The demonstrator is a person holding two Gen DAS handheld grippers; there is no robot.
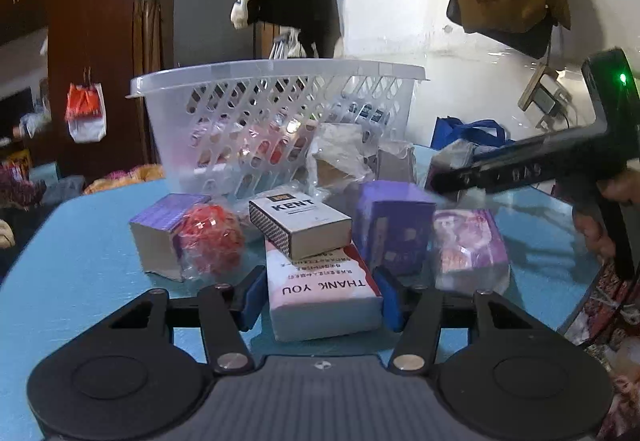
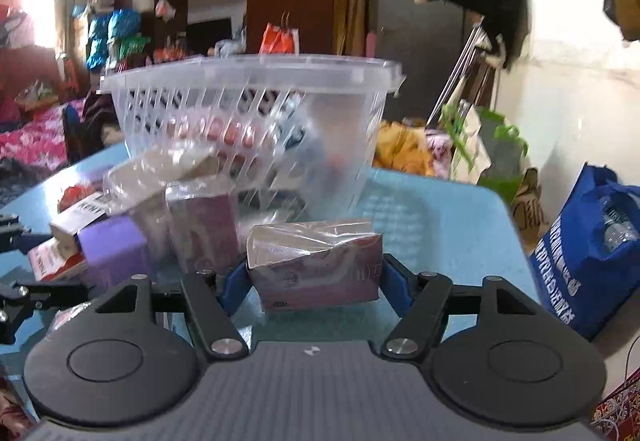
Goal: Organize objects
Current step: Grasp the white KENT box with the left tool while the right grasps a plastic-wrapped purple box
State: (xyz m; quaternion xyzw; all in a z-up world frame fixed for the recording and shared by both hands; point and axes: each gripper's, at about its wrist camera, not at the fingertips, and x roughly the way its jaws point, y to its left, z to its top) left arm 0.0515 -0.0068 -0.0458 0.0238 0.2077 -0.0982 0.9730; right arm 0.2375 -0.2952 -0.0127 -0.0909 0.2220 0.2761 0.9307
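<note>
**Tech A:** Left wrist view: status?

**Tech B:** Left claw (image 1: pixel 318 297) spread, pads flanking the "THANK YOU" box (image 1: pixel 320 293) on the desk (image 1: pixel 80 241), well in front of the basket (image 1: pixel 276 81). KENT box (image 1: pixel 300 225) rests on its far end. Judged light, stiff card; grip the long sides, expect the KENT box to slide.

**Tech A:** Right wrist view?

**Tech B:** Right claw (image 2: pixel 314 281) spread around the film-wrapped box (image 2: pixel 316 269), just before the basket. Wrap looks slippery; pinch the firm side faces.
</note>
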